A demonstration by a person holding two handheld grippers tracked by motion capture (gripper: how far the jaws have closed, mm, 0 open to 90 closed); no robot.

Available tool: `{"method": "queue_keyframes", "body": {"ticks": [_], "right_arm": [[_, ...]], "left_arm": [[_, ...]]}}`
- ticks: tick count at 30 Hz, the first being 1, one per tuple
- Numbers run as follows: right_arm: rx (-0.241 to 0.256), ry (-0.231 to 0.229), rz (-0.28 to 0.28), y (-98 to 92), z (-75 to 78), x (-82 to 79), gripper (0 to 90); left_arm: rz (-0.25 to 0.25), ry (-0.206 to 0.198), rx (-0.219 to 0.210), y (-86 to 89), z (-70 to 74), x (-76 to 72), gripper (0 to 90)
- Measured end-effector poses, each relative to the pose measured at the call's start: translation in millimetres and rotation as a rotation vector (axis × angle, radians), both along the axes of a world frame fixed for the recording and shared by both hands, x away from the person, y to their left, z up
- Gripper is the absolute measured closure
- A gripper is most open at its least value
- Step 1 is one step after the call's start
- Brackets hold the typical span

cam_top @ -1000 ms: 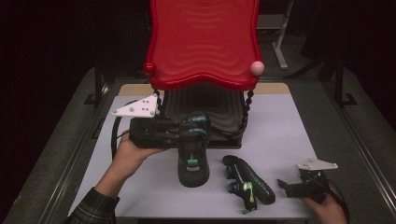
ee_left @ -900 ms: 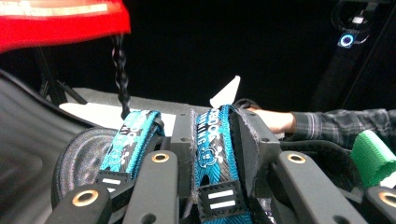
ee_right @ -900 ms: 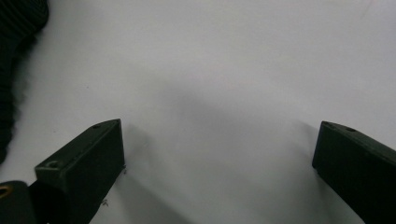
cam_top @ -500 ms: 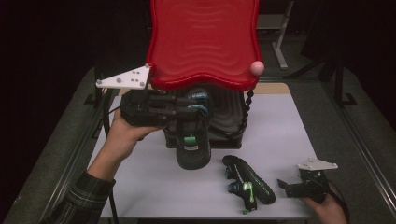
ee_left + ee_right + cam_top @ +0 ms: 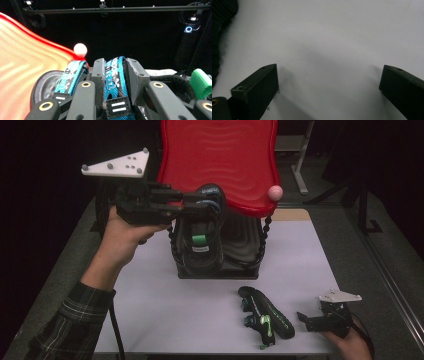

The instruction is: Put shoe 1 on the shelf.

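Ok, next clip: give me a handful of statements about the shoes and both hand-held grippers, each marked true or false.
1. The left hand-held gripper is shut on the blue heel strap of a black shoe. True.
2. That shoe rests flat on the white tabletop. False: it is lifted, over the black box under the red lid.
3. The right hand-held gripper holds the second shoe. False: its jaws are open over bare table, with that shoe lying beside it.
4. The second shoe lies on the table in front of the box. True.
5. A pink ball sits at the lid's edge. True.
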State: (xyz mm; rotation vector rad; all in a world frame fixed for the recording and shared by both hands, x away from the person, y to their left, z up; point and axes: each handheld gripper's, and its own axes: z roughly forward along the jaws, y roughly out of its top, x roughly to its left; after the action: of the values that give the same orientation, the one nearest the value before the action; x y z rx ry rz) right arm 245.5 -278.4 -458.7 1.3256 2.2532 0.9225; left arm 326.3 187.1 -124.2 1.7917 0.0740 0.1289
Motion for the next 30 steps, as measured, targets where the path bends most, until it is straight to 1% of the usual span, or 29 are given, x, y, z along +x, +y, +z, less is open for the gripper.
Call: {"method": "queue_keyframes", "body": {"ticks": [4, 10, 16, 17, 19, 21, 23, 25, 30], "right_arm": [[0.001, 0.0, 0.0, -0.1, 0.0, 0.0, 1.6], [0.003, -0.001, 0.0, -0.3, -0.1, 0.0, 1.6], [0.003, -0.001, 0.0, -0.2, -0.1, 0.0, 1.6], [0.002, -0.001, 0.0, -0.2, -0.1, -0.1, 1.6], [0.002, -0.001, 0.0, -0.1, -0.2, -0.1, 1.6], [0.001, -0.001, 0.0, -0.1, -0.1, -0.1, 1.6], [0.002, -0.002, 0.0, -0.2, -0.2, -0.1, 1.6], [0.001, -0.001, 0.0, -0.2, -0.1, -0.2, 1.6], [0.002, -0.001, 0.0, -0.2, -0.1, -0.2, 1.6]], "left_arm": [[0.005, -0.03, 0.003, -0.1, 16.3, 6.3, 70.1], [0.016, -0.046, 0.012, -1.1, 28.6, 20.2, 70.1], [0.035, -0.064, 0.039, -1.3, 38.1, 42.2, 70.1], [0.037, -0.062, 0.039, -1.4, 38.7, 43.8, 70.1], [0.041, -0.07, 0.051, -1.6, 42.5, 52.6, 70.1], [0.044, -0.073, 0.054, -2.1, 45.2, 60.1, 70.1], [0.049, -0.075, 0.057, -2.7, 48.8, 71.0, 70.1], [0.046, -0.077, 0.057, -3.2, 51.1, 78.7, 70.1], [0.057, -0.085, 0.057, -4.4, 57.9, 97.9, 70.1]]}}
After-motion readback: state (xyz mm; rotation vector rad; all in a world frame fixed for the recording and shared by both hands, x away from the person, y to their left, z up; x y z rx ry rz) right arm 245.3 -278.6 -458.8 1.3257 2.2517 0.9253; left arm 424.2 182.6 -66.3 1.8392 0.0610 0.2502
